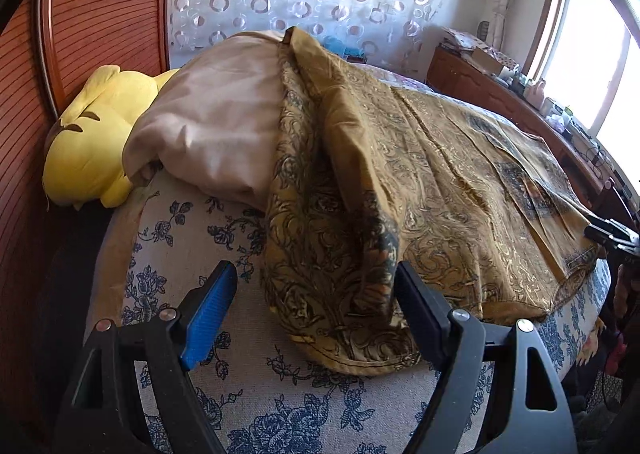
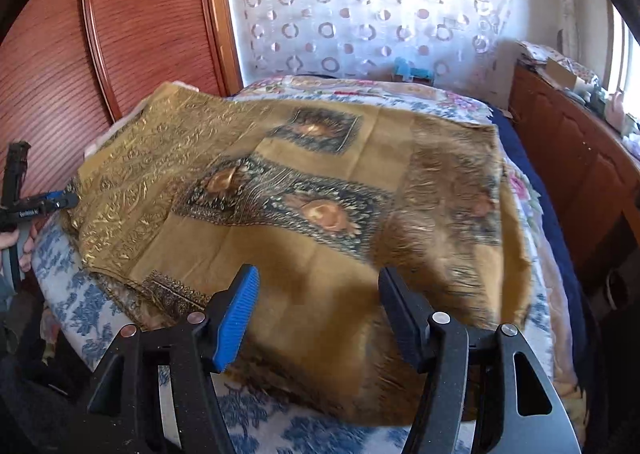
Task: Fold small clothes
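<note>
- I see the mustard-gold garment with dark blue paisley panels (image 2: 320, 189) spread over the bed with the white cover printed in blue flowers (image 1: 188, 221), one side flat, the other bunched in folds.
- From my left wrist camera the cloth's near end hangs as a crumpled, scroll-patterned flap between the fingers of my left gripper (image 1: 316, 310); the jaws stand wide apart and neither pad presses on it.
- My right gripper (image 2: 318, 312) hovers over the plain golden near edge, jaws parted, nothing clamped.
- A pale beige quilt (image 1: 208, 125) lies heaped just beside the garment, a yellow plush toy (image 1: 96, 133) behind it against the reddish wooden wall panel (image 1: 80, 13).
- The garment's near right part is blurred in the right view, so its pattern there is unclear.
- Its far edge under the quilt is hidden; I cannot tell whether sleeves exist.
- At the left edge of the right view, a hand (image 2: 16, 246) is cut off.
</note>
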The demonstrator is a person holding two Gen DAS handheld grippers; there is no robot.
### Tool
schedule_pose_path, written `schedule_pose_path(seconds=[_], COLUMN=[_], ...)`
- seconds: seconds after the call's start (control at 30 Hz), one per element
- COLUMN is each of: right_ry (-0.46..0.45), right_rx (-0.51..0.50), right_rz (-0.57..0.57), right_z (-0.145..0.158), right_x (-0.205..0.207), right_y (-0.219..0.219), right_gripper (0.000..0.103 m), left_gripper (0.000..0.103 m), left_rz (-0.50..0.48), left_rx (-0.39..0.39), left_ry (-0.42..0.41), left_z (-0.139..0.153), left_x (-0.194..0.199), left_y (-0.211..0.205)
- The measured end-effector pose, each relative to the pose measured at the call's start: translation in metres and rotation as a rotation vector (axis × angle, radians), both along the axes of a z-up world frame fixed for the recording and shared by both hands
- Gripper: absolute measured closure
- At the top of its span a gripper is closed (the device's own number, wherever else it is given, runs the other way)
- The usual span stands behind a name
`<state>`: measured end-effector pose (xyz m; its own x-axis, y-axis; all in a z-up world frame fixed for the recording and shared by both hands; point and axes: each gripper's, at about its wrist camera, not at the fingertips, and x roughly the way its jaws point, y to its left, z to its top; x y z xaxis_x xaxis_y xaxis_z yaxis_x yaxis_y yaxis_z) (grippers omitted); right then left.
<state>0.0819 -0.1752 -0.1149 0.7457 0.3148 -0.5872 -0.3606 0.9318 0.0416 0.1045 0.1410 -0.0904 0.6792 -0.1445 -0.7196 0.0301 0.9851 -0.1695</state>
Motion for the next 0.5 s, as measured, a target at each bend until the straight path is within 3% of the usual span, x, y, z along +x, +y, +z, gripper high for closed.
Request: schedule_pose_path(seconds=[0.27,0.5], right_ry=[0.040,-0.021], right_rx=[-0.058,-0.082], right_rz=[-0.023,-0.045], right_z=[-0.023,-0.030], right_x=[0.021,0.017], right_y=[0.015,0.028], right_gripper=[0.038,0.030], left_gripper=[0.022,0.022], left_rz=[0.002,-0.001], left_rx=[-0.018,-0.044], left_ry=[-0.002,0.005], left_z=[-0.001,0.000], left_x=[0.001,0.004], left_y=[0.002,0.003])
